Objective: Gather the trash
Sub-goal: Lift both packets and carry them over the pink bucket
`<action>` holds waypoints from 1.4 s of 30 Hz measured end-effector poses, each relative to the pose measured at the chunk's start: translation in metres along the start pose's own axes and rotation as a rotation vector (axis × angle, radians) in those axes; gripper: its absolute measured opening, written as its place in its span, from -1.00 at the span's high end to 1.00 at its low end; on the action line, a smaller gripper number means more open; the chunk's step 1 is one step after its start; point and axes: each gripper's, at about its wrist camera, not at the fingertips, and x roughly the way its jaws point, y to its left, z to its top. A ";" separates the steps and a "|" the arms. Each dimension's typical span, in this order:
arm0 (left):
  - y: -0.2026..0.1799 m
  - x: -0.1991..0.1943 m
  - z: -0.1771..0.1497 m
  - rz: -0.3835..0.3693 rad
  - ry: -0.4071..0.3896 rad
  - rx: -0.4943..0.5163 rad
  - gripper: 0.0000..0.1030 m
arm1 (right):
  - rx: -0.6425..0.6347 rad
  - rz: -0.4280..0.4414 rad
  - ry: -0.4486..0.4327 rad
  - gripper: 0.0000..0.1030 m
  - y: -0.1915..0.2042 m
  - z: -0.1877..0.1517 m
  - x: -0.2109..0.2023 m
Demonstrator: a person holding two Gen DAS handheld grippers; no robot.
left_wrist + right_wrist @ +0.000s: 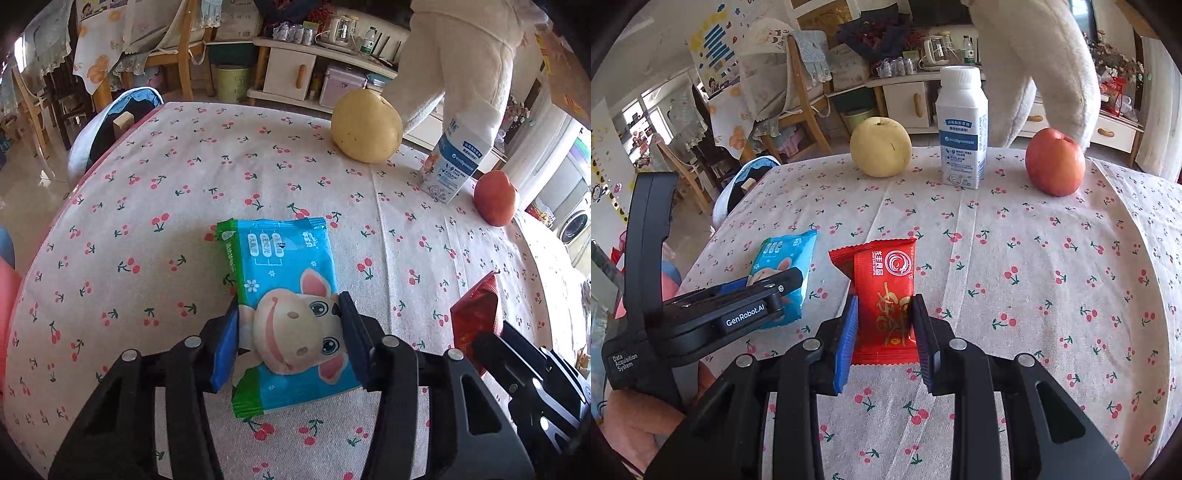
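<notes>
Both tongs grip wrappers: left tongs (290, 317) a blue packet (284, 295), right tongs (884, 312) a red packet (886, 295).

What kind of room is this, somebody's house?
Most likely a lived-in home dining area: a table under a cherry-print cloth, wooden chairs, a white cabinet holding a kettle, and a washing machine.

1. Left black two-finger tongs (288, 317) reach toward 12 o'clock, blue-padded fingers (227, 347) pressed against both sides of what they hold.
2. Right black tongs (885, 314) point to 12 o'clock, fingers likewise clamped.
3. A bare hand (639, 432) grips the left handle.
</notes>
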 end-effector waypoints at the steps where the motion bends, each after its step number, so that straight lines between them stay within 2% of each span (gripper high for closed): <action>1: 0.001 -0.001 -0.001 -0.005 -0.002 0.000 0.06 | 0.002 0.006 0.002 0.40 0.001 -0.001 0.000; 6: 0.008 -0.011 -0.009 -0.015 -0.008 -0.011 0.16 | 0.016 0.039 0.012 0.40 0.002 -0.003 0.002; 19: 0.047 -0.062 -0.049 -0.023 -0.054 -0.033 0.19 | 0.008 0.090 0.003 0.40 0.010 -0.012 -0.011; 28: 0.070 -0.102 -0.071 -0.030 -0.106 -0.058 0.19 | -0.007 0.079 0.008 0.40 0.012 -0.023 -0.018; 34: 0.087 -0.120 -0.078 0.016 -0.171 -0.058 0.19 | -0.004 0.074 0.016 0.40 0.016 -0.032 -0.018; 42: 0.115 -0.135 -0.073 0.094 -0.249 -0.087 0.19 | 0.020 0.109 0.015 0.40 0.028 -0.045 -0.021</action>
